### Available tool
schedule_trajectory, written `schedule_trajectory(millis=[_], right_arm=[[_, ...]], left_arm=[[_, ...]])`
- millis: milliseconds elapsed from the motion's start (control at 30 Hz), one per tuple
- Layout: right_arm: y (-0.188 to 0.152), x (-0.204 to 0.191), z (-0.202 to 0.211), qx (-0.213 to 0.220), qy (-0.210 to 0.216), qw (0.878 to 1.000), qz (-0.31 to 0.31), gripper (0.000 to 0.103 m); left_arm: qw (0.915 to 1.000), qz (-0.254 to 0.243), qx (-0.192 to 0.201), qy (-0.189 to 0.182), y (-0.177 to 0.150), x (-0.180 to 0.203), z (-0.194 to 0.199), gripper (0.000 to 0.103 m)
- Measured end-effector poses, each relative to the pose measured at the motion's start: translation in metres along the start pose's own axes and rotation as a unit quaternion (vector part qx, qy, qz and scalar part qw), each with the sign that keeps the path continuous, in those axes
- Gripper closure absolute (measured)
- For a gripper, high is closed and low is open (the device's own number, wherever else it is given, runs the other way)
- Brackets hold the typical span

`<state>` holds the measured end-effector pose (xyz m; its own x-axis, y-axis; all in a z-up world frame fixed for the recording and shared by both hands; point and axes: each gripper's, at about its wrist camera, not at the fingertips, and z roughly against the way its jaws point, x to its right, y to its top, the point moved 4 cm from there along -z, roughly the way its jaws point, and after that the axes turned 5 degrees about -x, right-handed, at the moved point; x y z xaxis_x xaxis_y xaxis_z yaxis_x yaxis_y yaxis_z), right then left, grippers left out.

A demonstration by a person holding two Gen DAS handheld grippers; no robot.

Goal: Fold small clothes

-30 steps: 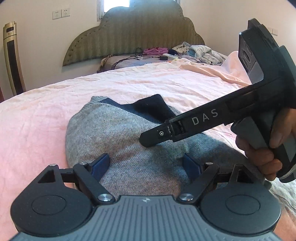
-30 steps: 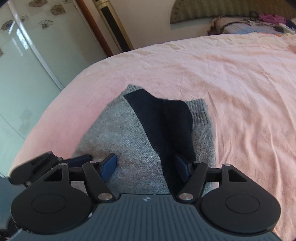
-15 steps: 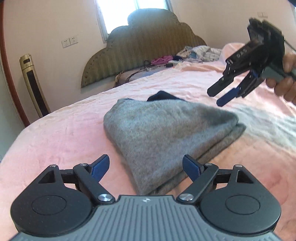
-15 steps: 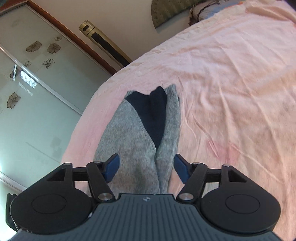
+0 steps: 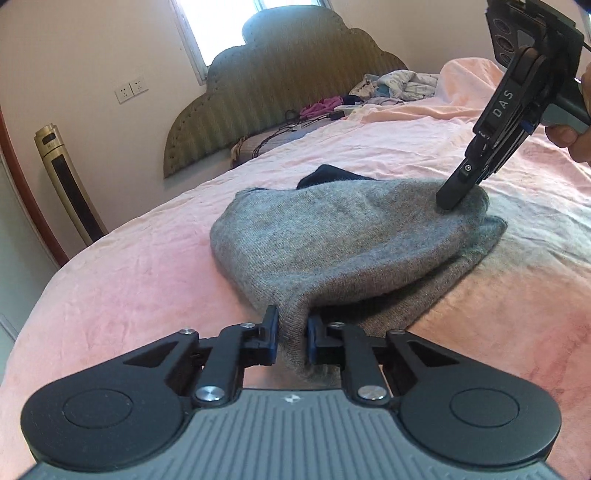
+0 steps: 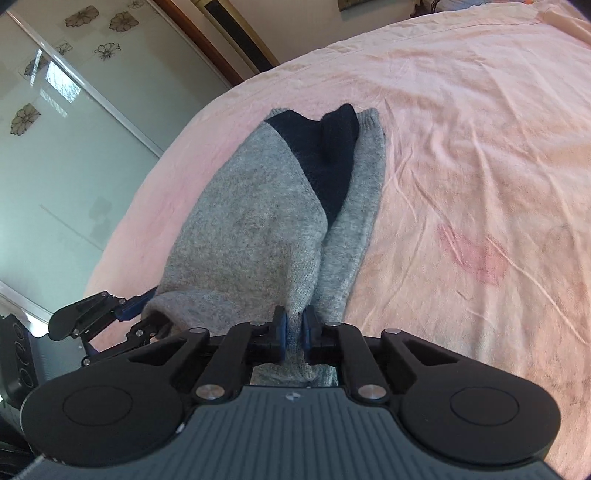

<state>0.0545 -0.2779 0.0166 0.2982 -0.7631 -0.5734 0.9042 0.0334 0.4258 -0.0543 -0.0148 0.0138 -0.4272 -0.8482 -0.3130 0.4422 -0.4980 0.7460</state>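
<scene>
daylight comes in from the window (image 5: 229, 22) behind the headboard (image 5: 288, 92), blown out white. the room is soft and fairly bright, the pink bedspread (image 6: 480, 147) slightly washed. fisheye bends the edges, corners go black. both views are sharp, shadows faint.

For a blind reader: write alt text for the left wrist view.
The left gripper is closing on a corner of a folded grey sweater on a pink bedspread, while the right gripper pinches its far corner. A padded headboard stands behind.
</scene>
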Motion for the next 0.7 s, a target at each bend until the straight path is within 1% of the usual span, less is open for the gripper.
schedule_trajectory(millis=[67,100,167,200,233,267,300,333,367,400,433,467,500,533,567,600,633,667,700], right_arm=[[-0.001,-0.012,0.011,0.005,0.020,1.000,0.018,0.090],[-0.004,-0.017,0.013,0.002,0.017,0.999,0.029,0.090],[-0.012,-0.013,0.002,-0.024,-0.004,0.999,0.037,0.091],[-0.018,-0.006,-0.008,-0.039,-0.025,0.998,0.038,0.091],[-0.020,-0.001,-0.012,-0.034,-0.027,0.998,0.035,0.093],[-0.018,0.002,-0.011,-0.026,-0.017,0.999,0.023,0.093],[-0.016,0.002,-0.008,-0.024,-0.011,1.000,0.013,0.083],[-0.013,0.000,-0.003,-0.019,-0.008,1.000,0.014,0.077],[-0.008,-0.003,0.004,-0.004,-0.003,1.000,0.022,0.057],[-0.001,-0.007,0.013,0.017,0.003,0.999,0.029,0.034],[0.008,-0.007,0.020,0.038,0.005,0.999,0.030,0.025],[0.018,-0.007,0.024,0.053,0.006,0.998,0.026,0.022],[0.033,-0.002,0.026,0.067,0.007,0.998,0.015,0.024],[0.047,0.002,0.023,0.077,0.008,0.997,0.003,0.025],[0.059,0.008,0.019,0.083,0.008,0.996,-0.011,0.028],[0.075,0.017,0.009,0.084,0.008,0.996,-0.035,0.036],[0.087,0.023,0.000,0.077,0.011,0.996,-0.052,0.041],[0.097,0.027,-0.011,0.070,0.012,0.995,-0.066,0.046],[0.107,0.030,-0.025,0.058,0.007,0.995,-0.075,0.047]], left_arm=[[1.0000,-0.005,-0.004,0.002,-0.005,-0.009,0.007,0.093],[0.9999,-0.006,-0.011,0.003,-0.010,-0.011,0.006,0.093],[0.9992,-0.005,-0.038,-0.011,-0.019,-0.012,-0.001,0.093],[0.9992,-0.007,-0.037,-0.011,-0.021,-0.009,0.000,0.093],[0.9992,-0.014,-0.033,-0.019,-0.022,-0.005,0.005,0.093],[0.9988,-0.020,-0.029,-0.034,-0.022,-0.002,0.011,0.093],[0.9980,-0.022,-0.025,-0.055,-0.021,-0.001,0.018,0.092],[0.9967,-0.018,-0.023,-0.077,-0.020,-0.002,0.024,0.092],[0.9948,-0.010,-0.022,-0.099,-0.018,-0.004,0.029,0.092],[0.9934,0.000,-0.017,-0.114,-0.014,-0.005,0.033,0.092],[0.9928,0.012,-0.008,-0.119,-0.007,-0.007,0.035,0.089],[0.9926,0.025,0.000,-0.118,0.000,-0.008,0.034,0.086],[0.9924,0.040,0.009,-0.116,0.008,-0.010,0.032,0.070],[0.9920,0.053,0.019,-0.113,0.015,-0.010,0.029,0.042],[0.9916,0.066,0.031,-0.107,0.021,-0.009,0.024,0.027],[0.9908,0.074,0.040,-0.106,0.025,-0.007,0.018,0.010],[0.9892,0.081,0.037,-0.117,0.026,-0.004,0.010,0.010],[0.9881,0.087,0.017,-0.126,0.027,-0.001,-0.002,0.011],[0.9868,0.089,-0.004,-0.135,0.027,0.005,-0.012,0.012]])
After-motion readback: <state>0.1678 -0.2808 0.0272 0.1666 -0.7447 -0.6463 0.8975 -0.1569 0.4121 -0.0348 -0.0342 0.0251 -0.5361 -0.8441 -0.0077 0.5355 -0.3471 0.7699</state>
